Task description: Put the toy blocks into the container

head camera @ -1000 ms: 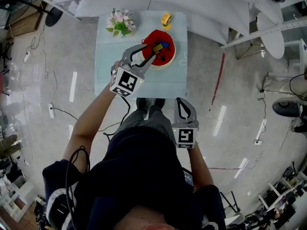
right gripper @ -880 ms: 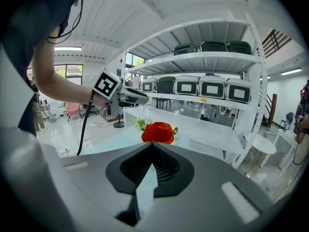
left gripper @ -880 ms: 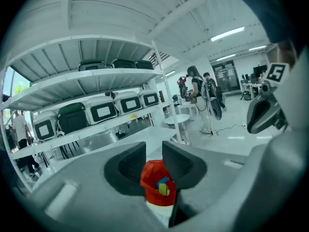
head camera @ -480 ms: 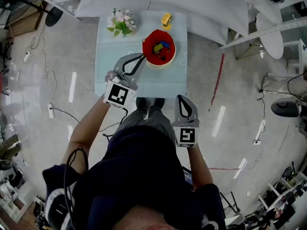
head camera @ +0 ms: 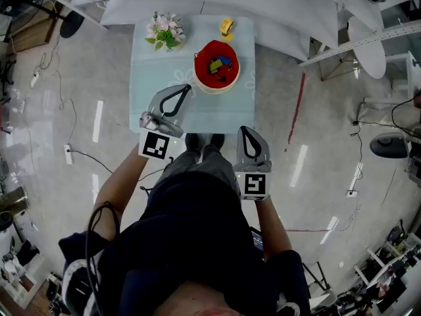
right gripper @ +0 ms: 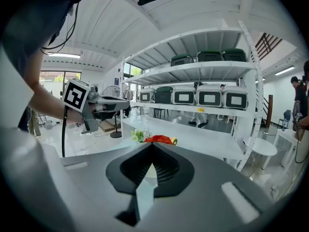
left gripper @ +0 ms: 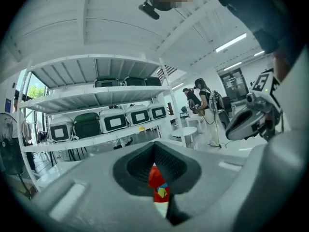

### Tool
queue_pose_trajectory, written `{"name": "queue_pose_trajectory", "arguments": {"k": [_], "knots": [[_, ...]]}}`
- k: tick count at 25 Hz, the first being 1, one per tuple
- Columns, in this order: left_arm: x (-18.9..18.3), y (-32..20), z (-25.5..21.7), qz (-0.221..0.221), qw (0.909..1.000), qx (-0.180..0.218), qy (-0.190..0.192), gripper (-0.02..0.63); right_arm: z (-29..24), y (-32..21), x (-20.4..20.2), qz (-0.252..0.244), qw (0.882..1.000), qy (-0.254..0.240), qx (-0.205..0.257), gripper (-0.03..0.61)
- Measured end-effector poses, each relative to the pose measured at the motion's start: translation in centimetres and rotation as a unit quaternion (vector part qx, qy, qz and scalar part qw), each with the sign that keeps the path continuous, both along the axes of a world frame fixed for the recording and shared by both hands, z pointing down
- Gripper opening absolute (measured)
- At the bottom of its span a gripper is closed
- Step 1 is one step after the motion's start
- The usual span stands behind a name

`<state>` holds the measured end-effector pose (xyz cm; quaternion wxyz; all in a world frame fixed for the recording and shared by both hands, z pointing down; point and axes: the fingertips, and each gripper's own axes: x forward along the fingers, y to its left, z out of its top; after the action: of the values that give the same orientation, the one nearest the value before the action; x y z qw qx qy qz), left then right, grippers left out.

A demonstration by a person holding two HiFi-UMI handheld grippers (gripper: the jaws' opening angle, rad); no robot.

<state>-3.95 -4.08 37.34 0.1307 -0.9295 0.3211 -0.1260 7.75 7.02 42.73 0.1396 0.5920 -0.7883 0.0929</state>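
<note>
Head view: container point(head camera: 202, 78) stands on the worktop point(head camera: 230, 110) with the toy blocks point(head camera: 218, 64) inside it. A small yellow item point(head camera: 227, 26) lies beyond the container; cannot tell whether it is a block.

Left gripper point(head camera: 186, 88): jaws have just been closing and are now pressed together with nothing between them. It sits near-left of the container, apart from it, tip aimed toward it.

Right gripper point(head camera: 244, 131): jaws together, empty. It sits near-right of the container, farther off, about at the worktop's near edge.

Judgement: the left hand is nearer for any further reach.
</note>
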Motion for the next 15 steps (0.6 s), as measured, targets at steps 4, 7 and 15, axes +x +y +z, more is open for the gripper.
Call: {"name": "queue_pose_trajectory", "arguments": {"k": [4, 7, 15], "knots": [[-0.9, 0.4, -0.2, -0.014, 0.9998, 0.001, 0.016, 0.003, -0.8, -0.3, -0.3, -0.001, 1.000, 0.003, 0.009, 0.000], [-1.7, 1.0, 0.0, -0.024, 0.9996, 0.002, 0.014, 0.003, -1.3, -0.5, -0.5, 0.004, 1.000, -0.003, 0.013, 0.000], [-4.1, 1.8, 0.0, -0.105, 0.9872, -0.037, 0.114, 0.002, -2.3, -1.0, -0.6, 0.019, 0.999, -0.001, 0.027, 0.000]]}}
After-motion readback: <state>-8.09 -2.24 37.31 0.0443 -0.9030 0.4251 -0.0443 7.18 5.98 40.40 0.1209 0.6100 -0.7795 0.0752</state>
